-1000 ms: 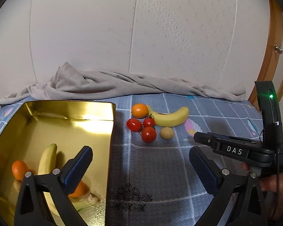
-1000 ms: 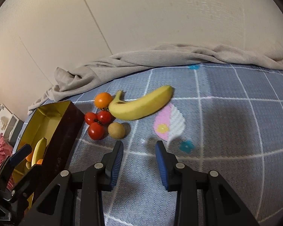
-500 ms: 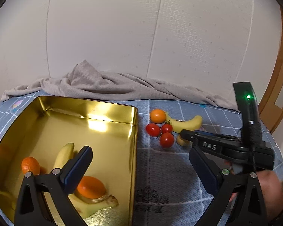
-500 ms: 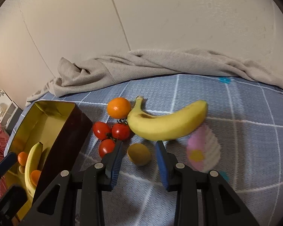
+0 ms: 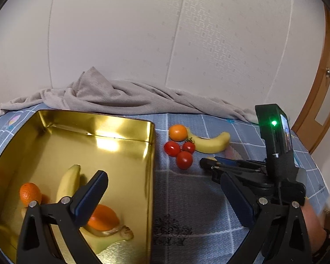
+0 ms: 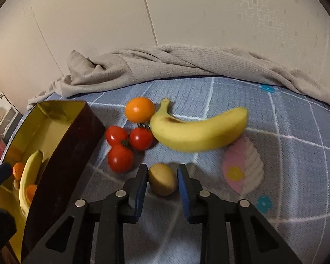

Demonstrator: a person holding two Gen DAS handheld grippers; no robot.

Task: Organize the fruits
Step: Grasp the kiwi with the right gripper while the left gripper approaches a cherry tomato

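Note:
A small brown kiwi [image 6: 162, 182] lies on the blue checked mat between the blue pads of my right gripper [image 6: 162, 168]. The jaws are closing and both pads touch its sides. Just beyond it lie three red tomatoes on a vine [image 6: 127, 145], an orange [image 6: 139, 109] and a yellow banana [image 6: 198, 132]. To the left stands a gold tin [image 5: 121, 123] holding a banana [image 5: 69, 182], a mandarin [image 5: 29, 193] and another orange [image 5: 103, 217]. My left gripper [image 5: 162, 180] hangs wide open over the tin's right wall with nothing between its fingers.
A crumpled grey cloth [image 6: 165, 66] lies along the white wall behind the fruit. A wooden door frame [image 5: 325, 88] stands at the far right. The person's hand [image 5: 312, 222] holds the right gripper's handle. The tin's dark outer wall [image 6: 66, 154] is close to the tomatoes.
My right gripper moved forward and down until the kiwi sat between its fingers, then the jaws narrowed onto it. The left gripper stayed open and barely moved.

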